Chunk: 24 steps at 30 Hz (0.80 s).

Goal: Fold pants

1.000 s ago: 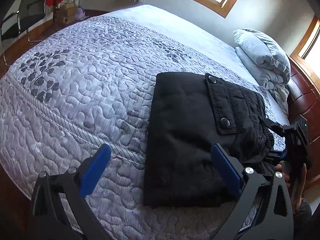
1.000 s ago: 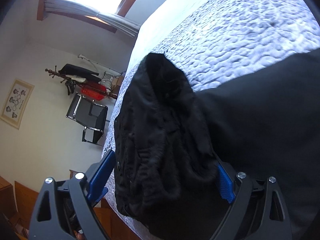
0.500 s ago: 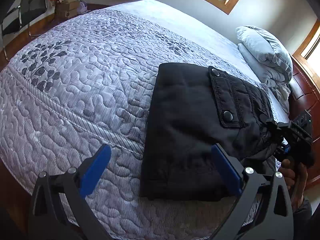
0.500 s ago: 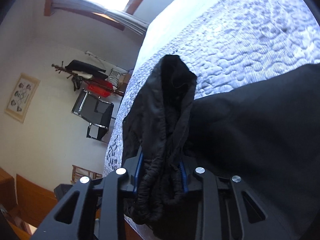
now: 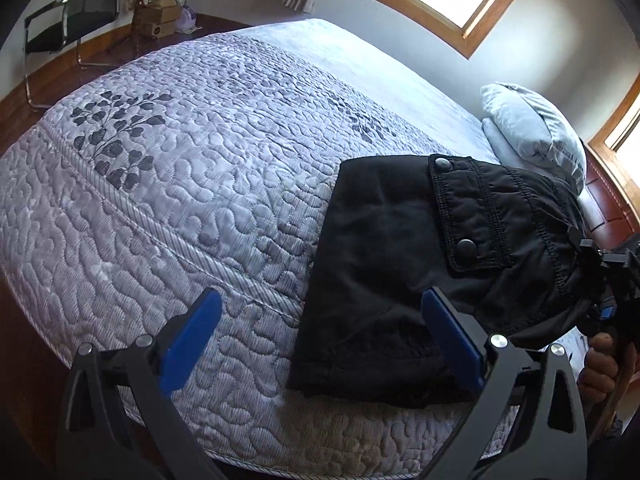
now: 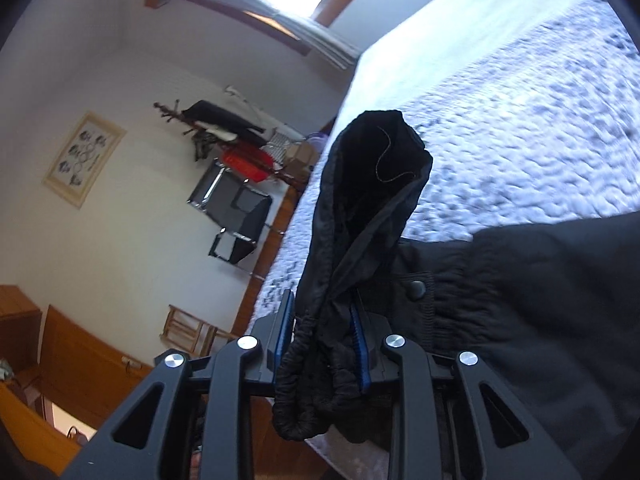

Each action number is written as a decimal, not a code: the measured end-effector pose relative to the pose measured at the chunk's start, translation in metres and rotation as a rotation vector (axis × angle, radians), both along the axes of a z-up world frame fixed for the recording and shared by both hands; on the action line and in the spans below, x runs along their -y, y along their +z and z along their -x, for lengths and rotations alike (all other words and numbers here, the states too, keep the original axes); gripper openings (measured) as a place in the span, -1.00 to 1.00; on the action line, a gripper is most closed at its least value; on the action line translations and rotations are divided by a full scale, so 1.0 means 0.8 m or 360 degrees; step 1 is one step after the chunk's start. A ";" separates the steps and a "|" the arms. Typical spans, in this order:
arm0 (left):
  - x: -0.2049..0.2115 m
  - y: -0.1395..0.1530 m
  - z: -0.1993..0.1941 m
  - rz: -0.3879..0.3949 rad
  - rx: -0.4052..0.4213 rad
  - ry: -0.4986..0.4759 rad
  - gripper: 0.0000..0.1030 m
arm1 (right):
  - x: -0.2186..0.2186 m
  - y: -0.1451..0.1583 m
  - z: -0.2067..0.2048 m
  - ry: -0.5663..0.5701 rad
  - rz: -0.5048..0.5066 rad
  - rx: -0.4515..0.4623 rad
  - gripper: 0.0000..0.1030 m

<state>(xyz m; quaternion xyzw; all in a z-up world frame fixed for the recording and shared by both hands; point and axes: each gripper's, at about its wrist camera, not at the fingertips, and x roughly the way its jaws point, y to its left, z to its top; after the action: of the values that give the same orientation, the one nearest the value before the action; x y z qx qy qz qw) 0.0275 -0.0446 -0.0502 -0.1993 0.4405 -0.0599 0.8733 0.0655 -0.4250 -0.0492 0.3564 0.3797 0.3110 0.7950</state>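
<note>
The right gripper (image 6: pixel 320 344) is pinching the pants (image 5: pixel 384 280) waistband (left gripper (image 5: pixel 320 336) gaping, empty); lifting evenly should be keeping layers aligned.

Black pants (image 5: pixel 384 280) lie on a lilac-grey quilt (image 5: pixel 180 200) with dark leaf sprigs, ahead of blue-padded black left gripper (image 5: pixel 320 336).

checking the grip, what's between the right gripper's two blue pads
A bunched fold of the black fabric pants, at the elastic waistband, sits clamped between the right gripper pads, seen in the right wrist view.
</note>
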 end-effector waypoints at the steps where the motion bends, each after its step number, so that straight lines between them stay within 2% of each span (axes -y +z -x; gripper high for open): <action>1: -0.002 0.001 0.001 0.0009 0.0000 0.0010 0.94 | -0.001 0.006 0.001 0.0011 -0.0016 0.0012 -0.48; 10: 0.002 0.011 0.013 -0.0003 0.0009 0.0004 0.94 | 0.036 0.032 0.026 -0.0037 -0.0155 0.0059 -0.49; 15: 0.019 0.016 0.015 -0.0013 0.0018 -0.0054 0.94 | 0.067 0.044 0.043 -0.0099 -0.0162 0.0077 -0.49; 24: 0.053 0.022 0.014 -0.0045 0.0024 -0.0150 0.94 | 0.138 0.033 0.069 -0.0271 -0.0153 0.0029 -0.49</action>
<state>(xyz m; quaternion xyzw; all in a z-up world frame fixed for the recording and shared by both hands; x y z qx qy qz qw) 0.0160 -0.0872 -0.0324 -0.1656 0.4437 -0.0963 0.8755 0.0103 -0.5354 -0.0226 0.4223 0.3253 0.2635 0.8040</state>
